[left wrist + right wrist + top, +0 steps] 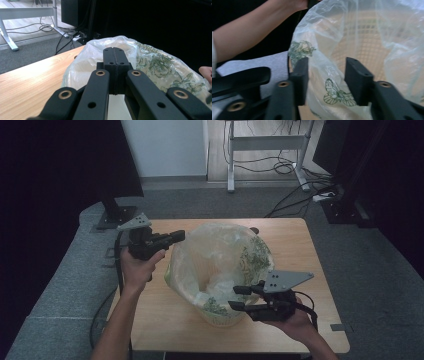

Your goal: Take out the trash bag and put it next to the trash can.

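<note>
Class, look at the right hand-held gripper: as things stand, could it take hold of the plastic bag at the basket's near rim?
Probably yes. The right hand-held gripper is open, its jaws standing either side of the plastic bag draped over the basket. Nothing lies between the jaws and the film, so closing should pinch it.

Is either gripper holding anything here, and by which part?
Nothing is held. The left gripper is shut short of the plastic bag; the right gripper is open, its fingers straddling the bag's rim.

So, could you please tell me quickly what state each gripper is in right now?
Left gripper: shut, nothing between its jaws, beside the clear printed plastic bag.
Right gripper: open, its jaws either side of the bag's edge, not yet closed on it.
</note>
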`<action>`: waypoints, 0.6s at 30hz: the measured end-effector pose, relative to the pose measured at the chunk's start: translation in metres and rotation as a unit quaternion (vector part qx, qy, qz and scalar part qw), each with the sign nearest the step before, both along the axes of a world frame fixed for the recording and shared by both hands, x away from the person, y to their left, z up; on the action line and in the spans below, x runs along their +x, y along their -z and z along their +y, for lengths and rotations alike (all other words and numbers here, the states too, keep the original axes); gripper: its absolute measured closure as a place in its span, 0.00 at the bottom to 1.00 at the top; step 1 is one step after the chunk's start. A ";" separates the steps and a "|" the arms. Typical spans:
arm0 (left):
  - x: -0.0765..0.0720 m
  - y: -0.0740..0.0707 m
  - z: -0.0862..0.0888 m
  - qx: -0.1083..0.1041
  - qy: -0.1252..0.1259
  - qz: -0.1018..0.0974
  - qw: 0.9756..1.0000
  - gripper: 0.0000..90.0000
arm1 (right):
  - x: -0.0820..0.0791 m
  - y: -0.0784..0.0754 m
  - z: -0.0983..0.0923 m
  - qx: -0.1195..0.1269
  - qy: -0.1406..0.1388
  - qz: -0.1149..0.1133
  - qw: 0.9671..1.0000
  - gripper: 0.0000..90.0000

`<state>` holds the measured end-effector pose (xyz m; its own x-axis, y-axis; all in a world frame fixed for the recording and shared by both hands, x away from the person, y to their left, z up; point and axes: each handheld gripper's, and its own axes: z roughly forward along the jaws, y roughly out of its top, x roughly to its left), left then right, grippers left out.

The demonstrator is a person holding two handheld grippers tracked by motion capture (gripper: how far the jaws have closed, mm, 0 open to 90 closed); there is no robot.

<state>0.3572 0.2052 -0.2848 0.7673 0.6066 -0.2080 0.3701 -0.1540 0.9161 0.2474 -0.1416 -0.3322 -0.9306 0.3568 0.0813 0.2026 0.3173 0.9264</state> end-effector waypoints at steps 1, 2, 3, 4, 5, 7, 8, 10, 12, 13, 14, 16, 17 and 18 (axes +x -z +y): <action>0.000 0.000 0.000 0.000 0.000 0.000 1.000 1.00 | 0.001 0.000 -0.001 0.004 -0.004 0.005 1.000 0.70; 0.000 0.000 0.000 0.000 0.000 0.000 1.000 1.00 | 0.002 0.001 -0.002 0.008 -0.005 0.012 1.000 0.76; 0.000 0.001 0.000 -0.001 -0.001 0.000 1.000 1.00 | 0.002 0.001 -0.003 0.011 -0.008 0.017 1.000 0.80; 0.000 0.001 0.000 0.000 -0.001 0.000 1.000 1.00 | 0.002 0.001 -0.004 0.013 -0.010 0.019 1.000 0.84; 0.000 0.001 0.000 0.001 -0.001 0.001 1.000 1.00 | 0.002 0.001 -0.005 0.012 -0.008 0.017 1.000 0.90; 0.001 0.002 0.000 0.000 -0.001 0.002 1.000 1.00 | 0.002 0.001 -0.005 0.012 -0.008 0.020 1.000 0.97; 0.001 0.002 0.000 -0.001 -0.001 0.002 1.000 1.00 | 0.002 0.001 -0.005 0.012 -0.009 0.021 1.000 0.99; 0.000 0.002 0.001 0.000 -0.002 0.002 1.000 1.00 | 0.003 0.000 -0.005 0.015 -0.009 0.022 1.000 0.99; 0.000 0.003 0.001 0.001 -0.002 0.001 1.000 1.00 | 0.003 -0.004 -0.006 0.025 -0.009 0.020 0.999 0.99; 0.000 0.003 0.001 0.000 -0.002 0.002 1.000 1.00 | 0.003 -0.006 -0.007 0.030 -0.007 0.017 0.999 0.99; 0.000 0.003 0.002 0.000 -0.003 0.002 1.000 1.00 | 0.004 -0.009 -0.007 0.035 -0.004 0.014 0.999 0.99; 0.000 0.003 0.002 -0.001 -0.003 0.002 1.000 1.00 | 0.004 -0.015 -0.008 0.048 -0.001 0.010 0.999 0.99; 0.000 0.004 0.002 -0.001 -0.003 0.003 1.000 1.00 | 0.005 -0.018 -0.008 0.053 0.000 0.007 0.999 0.99; 0.000 0.004 0.002 -0.001 -0.002 0.003 1.000 1.00 | 0.005 -0.021 -0.008 0.055 0.001 0.003 0.998 0.99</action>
